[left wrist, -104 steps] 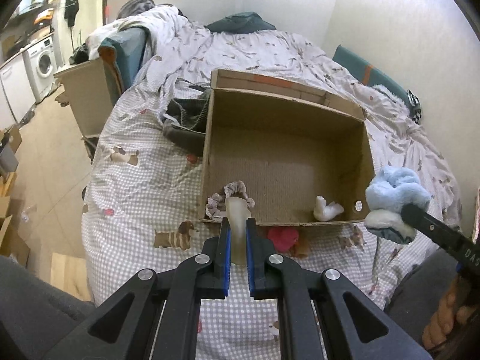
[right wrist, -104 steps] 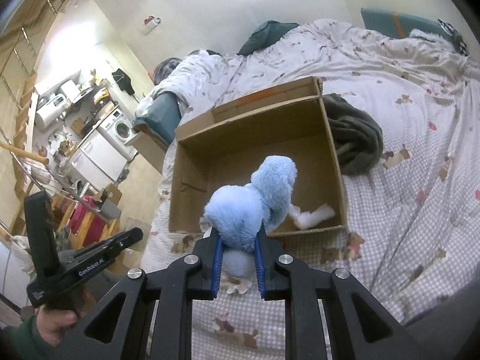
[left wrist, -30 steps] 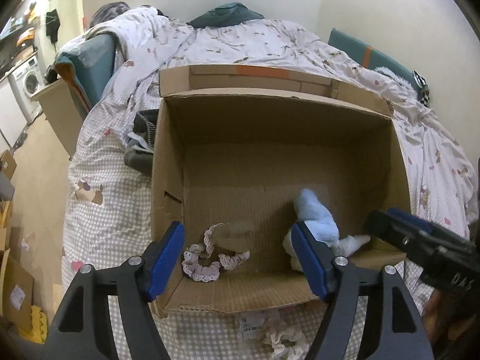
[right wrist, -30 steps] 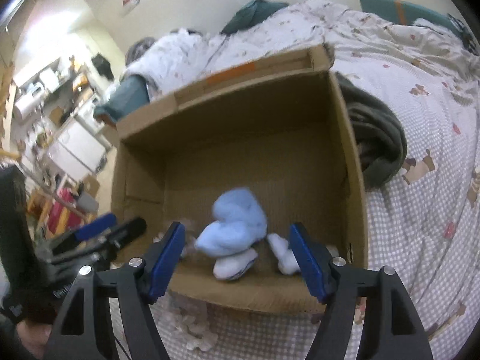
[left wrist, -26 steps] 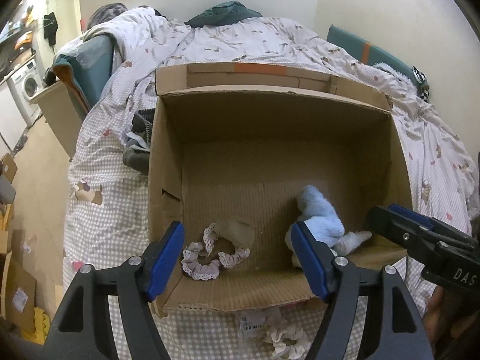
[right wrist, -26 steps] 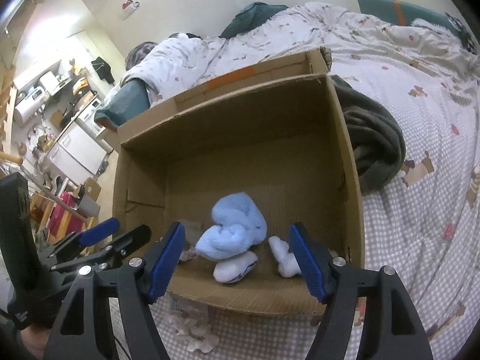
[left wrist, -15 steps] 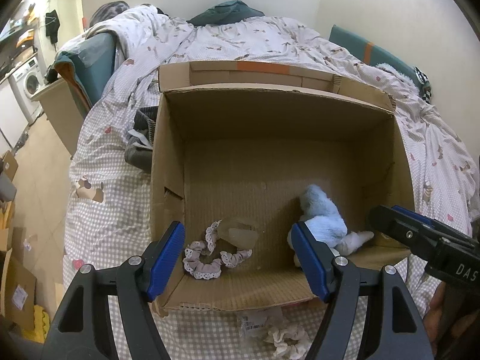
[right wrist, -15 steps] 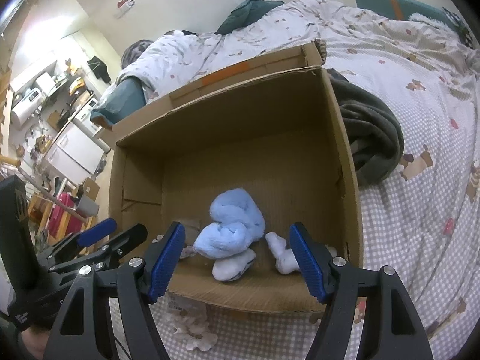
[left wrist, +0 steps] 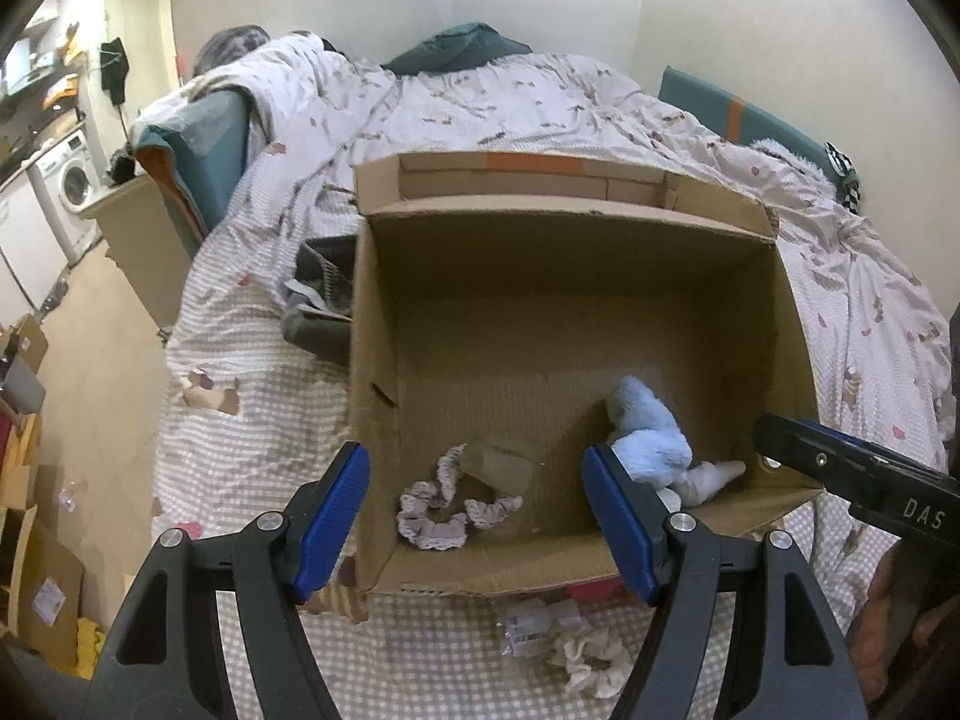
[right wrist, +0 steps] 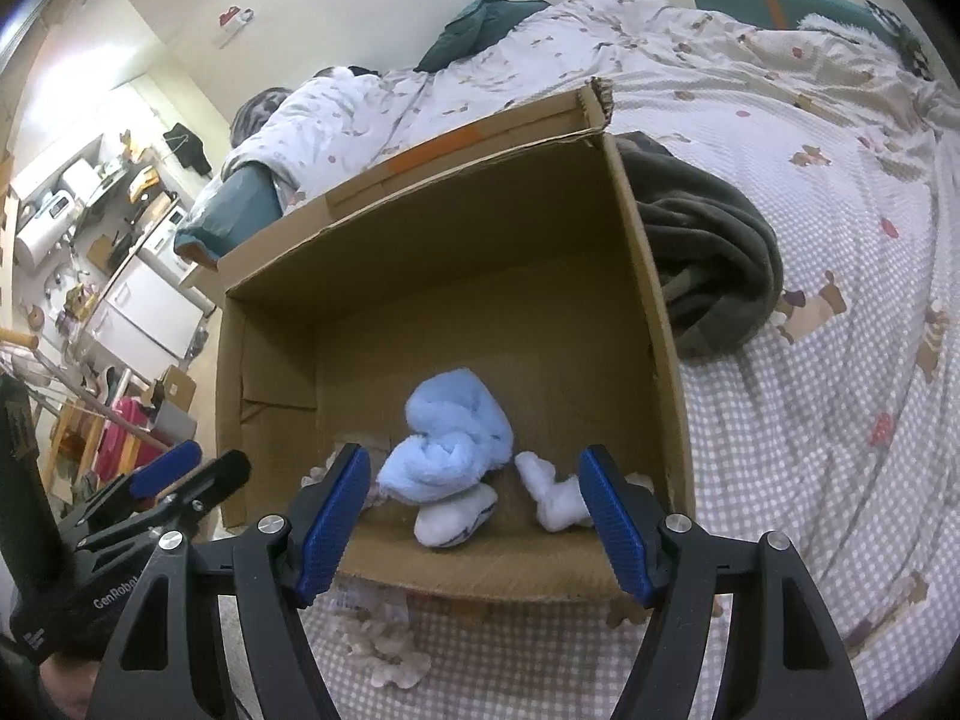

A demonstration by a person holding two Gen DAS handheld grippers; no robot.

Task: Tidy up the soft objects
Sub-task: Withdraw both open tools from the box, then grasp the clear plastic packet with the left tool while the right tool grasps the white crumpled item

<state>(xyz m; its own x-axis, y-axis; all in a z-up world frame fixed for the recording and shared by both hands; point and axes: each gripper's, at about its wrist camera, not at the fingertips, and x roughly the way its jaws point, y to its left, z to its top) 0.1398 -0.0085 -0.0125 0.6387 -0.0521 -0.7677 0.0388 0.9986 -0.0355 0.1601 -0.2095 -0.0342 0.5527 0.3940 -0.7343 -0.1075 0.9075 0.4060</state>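
left tongs (left wrist: 477,516) spread | right tongs (right wrist: 474,510) spread | box (left wrist: 540,198) far half bare

Box (left wrist: 564,324): matt brown corrugated cardboard, its floor showing fine ribbing. Plush (right wrist: 450,450): pale blue fleecy cloth, looking fluffy. Sock (right wrist: 555,495): white soft terry-like cloth. Scrunchie (left wrist: 444,504): gathered lacy fabric, sitting matt. Bedsheet (right wrist: 810,450): checked woven cloth, lying slightly creased. Blanket (right wrist: 714,258): dark olive, looking thick and soft. Left gripper (left wrist: 477,522) and right gripper (right wrist: 474,516): matt black plastic, pads (left wrist: 333,510) showing ribbed blue rubber, screws looking like shiny metal.
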